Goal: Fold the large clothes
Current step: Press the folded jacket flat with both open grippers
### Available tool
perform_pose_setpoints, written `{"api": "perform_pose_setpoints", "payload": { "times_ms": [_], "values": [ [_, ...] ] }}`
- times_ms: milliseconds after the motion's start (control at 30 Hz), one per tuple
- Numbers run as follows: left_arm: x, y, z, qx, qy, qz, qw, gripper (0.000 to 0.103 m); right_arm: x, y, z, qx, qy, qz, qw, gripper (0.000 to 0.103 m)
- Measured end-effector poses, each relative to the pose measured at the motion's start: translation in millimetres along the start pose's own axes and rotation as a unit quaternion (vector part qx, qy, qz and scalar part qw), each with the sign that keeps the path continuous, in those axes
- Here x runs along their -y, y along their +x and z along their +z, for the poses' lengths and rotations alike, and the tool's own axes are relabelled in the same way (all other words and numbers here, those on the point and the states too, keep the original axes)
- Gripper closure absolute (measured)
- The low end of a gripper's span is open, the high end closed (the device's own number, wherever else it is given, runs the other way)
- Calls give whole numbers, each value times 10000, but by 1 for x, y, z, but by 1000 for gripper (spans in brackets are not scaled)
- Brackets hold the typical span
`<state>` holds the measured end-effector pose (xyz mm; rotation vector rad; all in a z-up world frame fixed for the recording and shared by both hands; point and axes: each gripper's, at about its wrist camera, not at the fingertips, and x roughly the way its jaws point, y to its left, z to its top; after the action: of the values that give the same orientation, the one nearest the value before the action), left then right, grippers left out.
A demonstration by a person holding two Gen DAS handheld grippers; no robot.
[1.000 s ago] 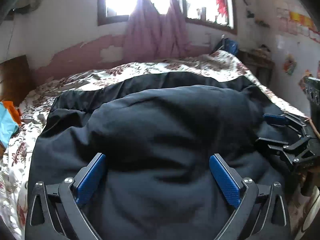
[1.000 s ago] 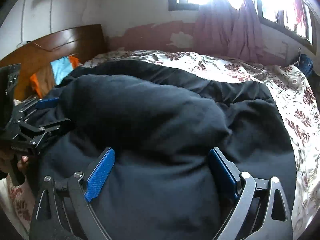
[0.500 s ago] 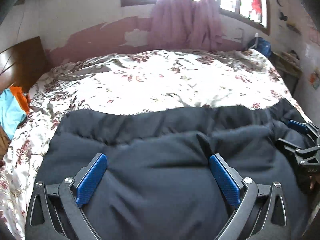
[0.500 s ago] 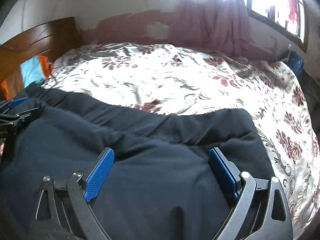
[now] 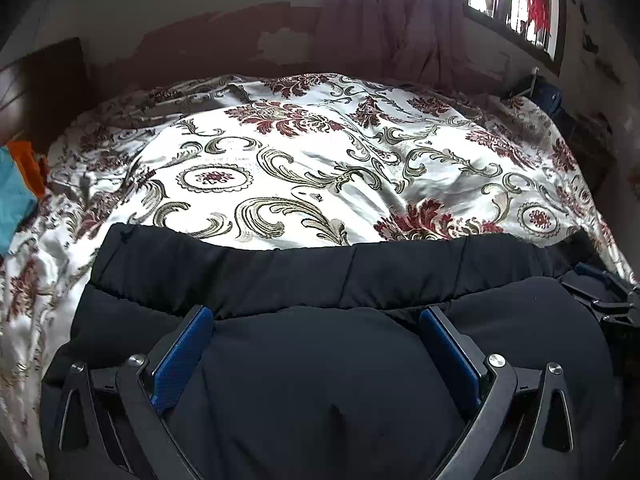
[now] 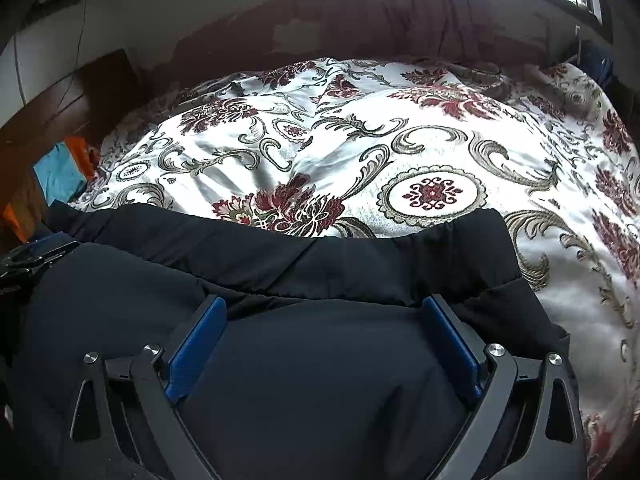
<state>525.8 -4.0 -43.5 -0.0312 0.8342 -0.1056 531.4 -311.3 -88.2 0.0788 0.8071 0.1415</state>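
A bulky black padded garment (image 5: 280, 272) lies across the near part of the bed, its far hem running straight from side to side. My left gripper (image 5: 316, 314) is open, its blue pads (image 5: 184, 356) spread wide with a mound of the black fabric bulging between them. In the right wrist view the same garment (image 6: 360, 256) fills the foreground, and my right gripper (image 6: 324, 304) is open around another mound of it. Each gripper shows at the edge of the other's view: the right gripper (image 5: 608, 300) at the garment's right end, the left gripper (image 6: 28, 256) at its left end.
A floral white, red and olive bedcover (image 5: 320, 168) stretches bare beyond the garment to the far wall. A wooden headboard (image 6: 80, 96) stands at the left, with blue and orange clothes (image 6: 60, 176) beside it. A pink curtain (image 5: 400, 20) hangs under the window.
The black garment covered most of the bed a second ago; its far edge now lies much nearer to me, baring the floral cover. Both grippers have tipped downward and stayed wide apart.
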Motion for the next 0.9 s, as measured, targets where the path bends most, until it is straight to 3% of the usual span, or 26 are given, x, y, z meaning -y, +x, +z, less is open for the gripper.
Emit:
{"api": "perform_pose_setpoints", "payload": {
  "times_ms": [300,900],
  "values": [
    [-3,11,-1,50,-152,-195,9997,0,5,10,-3,58,203,179,9996,6],
    [-2,13,-4,131,-181,-215,9995,0,6,11,-6,114,214,160,9996,5]
  ]
}}
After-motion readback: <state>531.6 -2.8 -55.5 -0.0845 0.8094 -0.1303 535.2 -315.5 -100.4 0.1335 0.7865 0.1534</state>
